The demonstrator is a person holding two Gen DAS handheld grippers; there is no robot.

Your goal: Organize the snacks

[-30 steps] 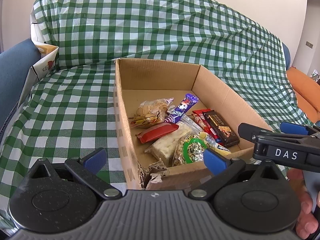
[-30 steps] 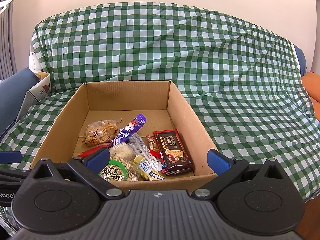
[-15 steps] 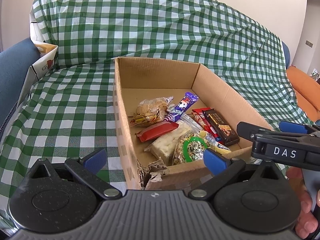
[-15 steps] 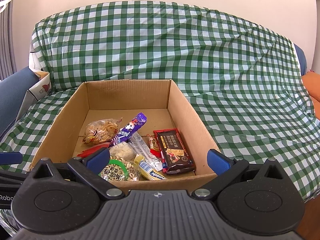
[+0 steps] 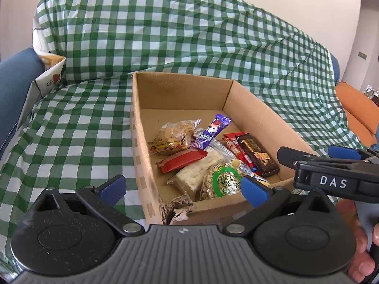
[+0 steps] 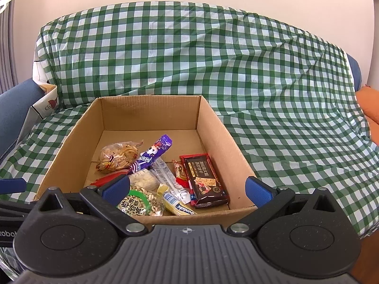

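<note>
We hold the left gripper (image 5: 182,185) and right gripper (image 6: 187,188) spread wide and empty, just short of the cardboard box (image 6: 214,127); the snacks (image 6: 163,175) lie inside it, ahead of our fingers.

"DAS" is printed in white capitals on the black body of the right gripper (image 5: 308,152), seen from the left wrist view. At the left edge of the right wrist view, "Robo" can be made out in white on the left gripper (image 6: 9,185), the rest being cut off by the frame. On the nut packet (image 6: 139,204) with the green ring, Chinese characters are printed in black but can't be read for sure. Chinese lettering is also carried by the dark chocolate biscuit pack (image 6: 205,181), too small to read. Upside-down blue lettering is shown on the yellow wrapper (image 6: 177,207), not clearly legible
</note>
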